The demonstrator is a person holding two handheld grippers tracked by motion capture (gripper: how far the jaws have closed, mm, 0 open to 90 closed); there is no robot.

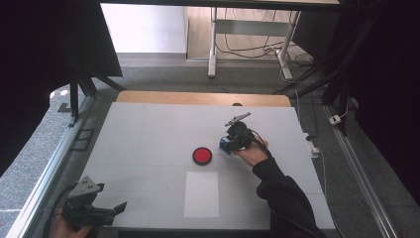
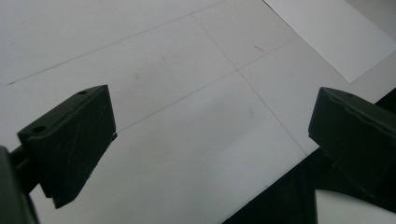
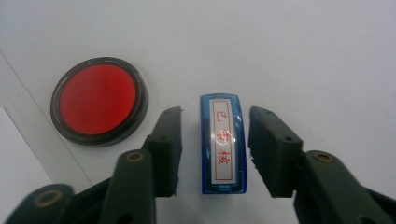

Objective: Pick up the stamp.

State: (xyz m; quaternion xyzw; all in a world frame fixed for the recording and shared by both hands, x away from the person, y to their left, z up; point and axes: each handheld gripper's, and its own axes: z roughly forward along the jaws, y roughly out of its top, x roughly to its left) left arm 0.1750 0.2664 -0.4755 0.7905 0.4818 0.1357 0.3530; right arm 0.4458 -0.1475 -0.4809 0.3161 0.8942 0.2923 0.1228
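Blue stamp (image 3: 223, 144) sits between the right tongs (image 3: 215, 149), narrowly parted, untouched; left tongs (image 2: 210, 140) gape empty.

A small blue block (image 1: 225, 145) is straddled by the right gripper (image 1: 229, 143), just beside a round red black-rimmed disc (image 1: 202, 155); a white paper sheet (image 1: 201, 194) is laid nearer.

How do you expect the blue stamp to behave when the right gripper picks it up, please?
The stamp looks like rigid plastic, so it should stay stiff. Its glossy sides may slip a little. It is narrow and long, so an off-centre grip might let it tilt.
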